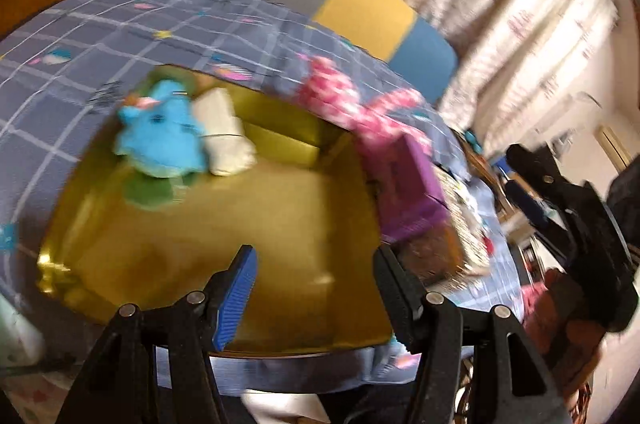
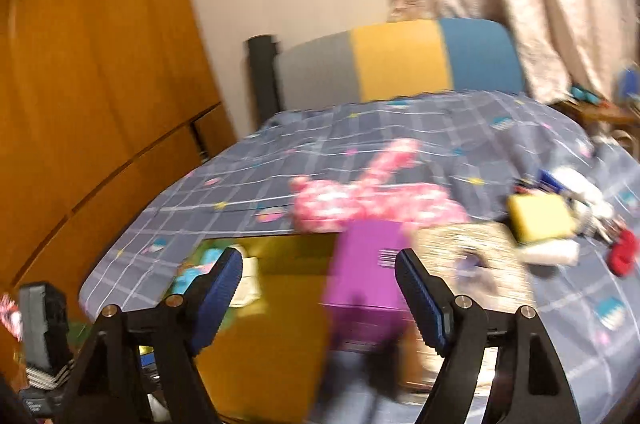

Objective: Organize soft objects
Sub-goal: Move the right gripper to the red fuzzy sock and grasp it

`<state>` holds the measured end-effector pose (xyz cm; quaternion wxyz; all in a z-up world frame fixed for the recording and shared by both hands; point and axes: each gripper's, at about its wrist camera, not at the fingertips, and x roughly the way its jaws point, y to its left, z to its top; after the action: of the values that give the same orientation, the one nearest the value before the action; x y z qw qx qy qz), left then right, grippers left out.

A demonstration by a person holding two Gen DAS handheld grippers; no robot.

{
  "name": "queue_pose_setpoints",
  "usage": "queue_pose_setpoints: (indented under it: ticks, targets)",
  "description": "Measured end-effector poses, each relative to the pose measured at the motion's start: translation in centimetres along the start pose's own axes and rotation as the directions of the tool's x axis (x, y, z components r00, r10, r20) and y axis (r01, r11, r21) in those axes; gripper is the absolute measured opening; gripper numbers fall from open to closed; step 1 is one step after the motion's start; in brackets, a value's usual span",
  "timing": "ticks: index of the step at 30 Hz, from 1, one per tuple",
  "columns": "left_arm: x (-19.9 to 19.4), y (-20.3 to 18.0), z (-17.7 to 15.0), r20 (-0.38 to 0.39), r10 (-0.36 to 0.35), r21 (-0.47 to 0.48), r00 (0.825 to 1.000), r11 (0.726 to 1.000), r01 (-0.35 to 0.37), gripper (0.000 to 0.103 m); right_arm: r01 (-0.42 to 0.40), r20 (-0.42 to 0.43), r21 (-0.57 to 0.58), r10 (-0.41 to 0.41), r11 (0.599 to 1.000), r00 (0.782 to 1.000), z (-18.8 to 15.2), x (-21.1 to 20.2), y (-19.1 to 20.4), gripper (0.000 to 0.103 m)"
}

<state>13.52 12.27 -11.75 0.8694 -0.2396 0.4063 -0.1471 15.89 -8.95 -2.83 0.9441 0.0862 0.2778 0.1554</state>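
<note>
A gold open box [image 1: 208,248] lies on the bed. In its far corner sit a blue plush toy [image 1: 160,136], a white soft pouch [image 1: 224,136] and something green [image 1: 150,194]. A pink-and-white plush [image 1: 344,96] lies on the bedcover just beyond the box; it also shows in the right wrist view [image 2: 360,200]. My left gripper [image 1: 314,284] is open and empty over the box's near part. My right gripper [image 2: 318,288] is open and empty, above the box [image 2: 264,336] and a purple box [image 2: 366,276]. Both views are motion-blurred.
A purple box [image 1: 408,184] stands at the gold box's right edge beside a patterned box [image 2: 472,256]. A yellow sponge [image 2: 540,216], a red item [image 2: 622,252] and small clutter lie on the blue checked bedcover [image 2: 440,128]. A wooden wardrobe [image 2: 88,84] stands left.
</note>
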Motion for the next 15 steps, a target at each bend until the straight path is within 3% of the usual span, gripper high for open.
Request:
queue_pose_setpoints:
  ticks: [8, 12, 15]
  targets:
    - [2.3, -8.7, -1.3, -0.049, -0.104, 0.187, 0.993, 0.976, 0.112, 0.063, 0.200, -0.019, 0.149, -0.199, 0.968, 0.980, -1.0, -3.8, -11.5, 0.080]
    - [4.0, -13.5, -2.2, -0.117, -0.161, 0.272, 0.980, 0.944, 0.187, 0.068, 0.325, -0.093, 0.248, -0.312, 0.912, 0.946, -2.7, -4.9, -18.9, 0.082]
    - [5.3, -16.7, -3.0, -0.161, -0.158, 0.351, 0.974, 0.913, 0.206, 0.068, 0.406, -0.182, 0.300, -0.366, 0.863, 0.913, -4.6, -4.7, -24.0, 0.082]
